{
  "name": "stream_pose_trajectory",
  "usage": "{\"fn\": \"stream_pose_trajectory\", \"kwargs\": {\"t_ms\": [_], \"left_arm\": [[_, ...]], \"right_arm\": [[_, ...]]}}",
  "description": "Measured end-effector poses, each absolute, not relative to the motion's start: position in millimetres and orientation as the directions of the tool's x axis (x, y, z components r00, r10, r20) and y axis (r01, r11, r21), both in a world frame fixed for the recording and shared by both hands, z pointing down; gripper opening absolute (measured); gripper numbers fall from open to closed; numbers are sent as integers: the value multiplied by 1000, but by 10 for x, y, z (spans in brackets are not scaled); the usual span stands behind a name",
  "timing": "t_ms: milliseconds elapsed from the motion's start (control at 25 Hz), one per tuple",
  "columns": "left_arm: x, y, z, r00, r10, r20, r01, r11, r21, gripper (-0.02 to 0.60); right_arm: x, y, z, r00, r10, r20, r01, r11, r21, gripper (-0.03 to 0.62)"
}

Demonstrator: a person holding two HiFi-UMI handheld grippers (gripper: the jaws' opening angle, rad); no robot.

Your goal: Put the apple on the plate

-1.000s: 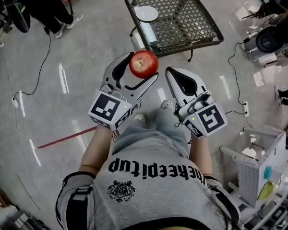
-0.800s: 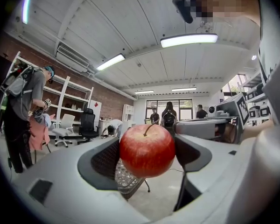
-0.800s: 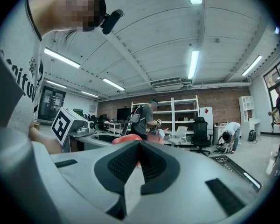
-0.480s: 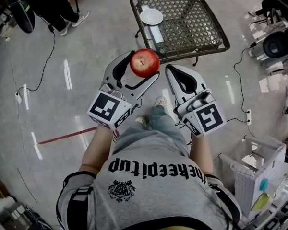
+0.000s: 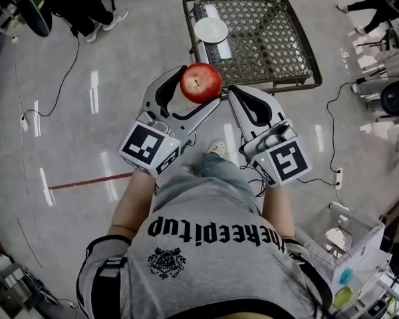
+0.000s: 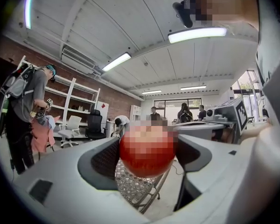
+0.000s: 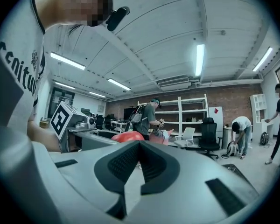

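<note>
A red apple is clamped between the jaws of my left gripper, held in the air above the floor. In the left gripper view the apple fills the gap between both pads. My right gripper hangs beside it on the right, shut with nothing in it; in the right gripper view the right gripper has its pads together, and the apple peeks over them. A small white plate lies on the black mesh table ahead, beyond both grippers.
A white flat object lies next to the plate on the table. Cables run across the shiny floor at left. A person's legs stand at far left. Bins and gear crowd the right side.
The mesh table and plate have come nearer in the head view as the person walks toward them. Both grippers keep the same pose, apple still held.
</note>
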State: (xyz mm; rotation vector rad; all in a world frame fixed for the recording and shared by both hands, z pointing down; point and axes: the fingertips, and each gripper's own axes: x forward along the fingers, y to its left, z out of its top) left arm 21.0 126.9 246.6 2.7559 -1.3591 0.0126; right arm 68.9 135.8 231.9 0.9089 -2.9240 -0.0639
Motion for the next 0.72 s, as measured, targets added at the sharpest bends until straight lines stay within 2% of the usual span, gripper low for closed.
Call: {"fn": "stream_pose_trajectory", "kwargs": {"t_ms": [400,720], "left_arm": [[448,733,2550,559,-828,39,-829,-558,47,385],[644,539,2397,548,-836,27,-836,-547,34,385]], "right_arm": [[867,861,2430,-874,-482,65,-478,876,60,0],[1062,655,2302,-883,-467,40,-465,884,57,0]]}}
